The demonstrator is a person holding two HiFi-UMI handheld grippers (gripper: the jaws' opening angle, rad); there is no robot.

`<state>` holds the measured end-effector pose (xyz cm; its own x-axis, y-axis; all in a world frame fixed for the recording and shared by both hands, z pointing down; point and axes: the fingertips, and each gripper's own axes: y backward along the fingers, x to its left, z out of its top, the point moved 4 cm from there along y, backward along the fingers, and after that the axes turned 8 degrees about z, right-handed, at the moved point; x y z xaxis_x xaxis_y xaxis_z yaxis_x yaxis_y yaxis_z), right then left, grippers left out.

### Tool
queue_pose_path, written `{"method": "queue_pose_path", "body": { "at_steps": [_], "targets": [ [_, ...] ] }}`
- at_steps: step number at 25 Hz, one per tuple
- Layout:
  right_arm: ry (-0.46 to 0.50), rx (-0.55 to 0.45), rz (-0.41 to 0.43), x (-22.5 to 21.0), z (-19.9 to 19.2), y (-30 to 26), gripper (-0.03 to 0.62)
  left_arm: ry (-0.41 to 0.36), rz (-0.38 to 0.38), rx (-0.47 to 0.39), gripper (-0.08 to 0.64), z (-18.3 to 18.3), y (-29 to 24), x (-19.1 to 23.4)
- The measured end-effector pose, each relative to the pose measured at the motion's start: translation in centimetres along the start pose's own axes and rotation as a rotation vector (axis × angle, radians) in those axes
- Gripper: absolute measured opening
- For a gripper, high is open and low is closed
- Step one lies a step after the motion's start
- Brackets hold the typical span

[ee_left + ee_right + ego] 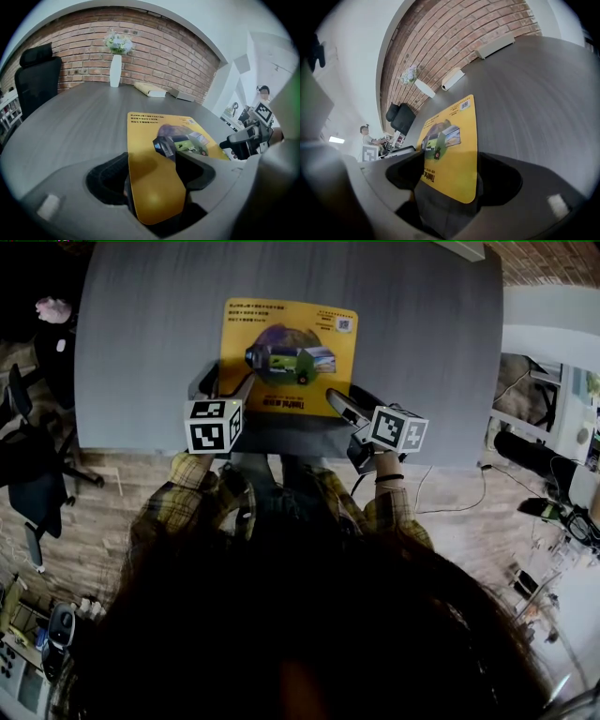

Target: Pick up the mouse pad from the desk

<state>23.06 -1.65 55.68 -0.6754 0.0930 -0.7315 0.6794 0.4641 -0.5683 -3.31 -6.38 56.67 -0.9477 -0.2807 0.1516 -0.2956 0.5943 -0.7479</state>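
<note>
The grasp is being set up and the lift has not begun: the yellow mouse pad (289, 357) lies flat on the grey counter (141, 334), its near edge a little back from the counter's near edge, and nothing shows it raised. The left gripper (225, 388) is at the pad's near left corner and the right gripper (354, 401) at its near right corner, so the pad lies ahead of both and between them. In the left gripper view the jaws stand apart with the rounded corner reaching deep into the gap; the pad's left edge runs just beside one jaw while the other jaw overlaps the printed face. The right gripper view shows the same thing mirrored: jaws apart, the corner between them, one jaw over the yellow surface and the other just beside the pad's edge. Neither gripper appears to be pinching anything, and each straddles its corner level with the counter. The next move probably calls for getting an edge up, since the pad is thin and flat. Closing sideways on a corner may only buckle it, so the jaws would need to bite through its thickness before both rise together.
</note>
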Motion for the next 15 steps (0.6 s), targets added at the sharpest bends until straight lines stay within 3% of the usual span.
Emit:
{"method": "queue_pose_path", "body": {
  "at_steps": [6, 11, 15],
  "targets": [
    [-0.057, 0.064, 0.073, -0.4, 0.4, 0.2, 0.354, 0.022, 0.017, 0.03, 0.313, -0.4, -0.6, -0.1],
    [-0.088, 0.089, 0.107, -0.4, 0.5, 0.2, 0.344, 0.014, 0.112, 0.048, 0.205, -0.6, -0.8, 1.0],
    [-0.106, 0.103, 0.125, -0.4, 0.5, 0.1, 0.334, 0.003, 0.149, 0.06, 0.195, -0.6, -0.9, 1.0]
  ]
}}
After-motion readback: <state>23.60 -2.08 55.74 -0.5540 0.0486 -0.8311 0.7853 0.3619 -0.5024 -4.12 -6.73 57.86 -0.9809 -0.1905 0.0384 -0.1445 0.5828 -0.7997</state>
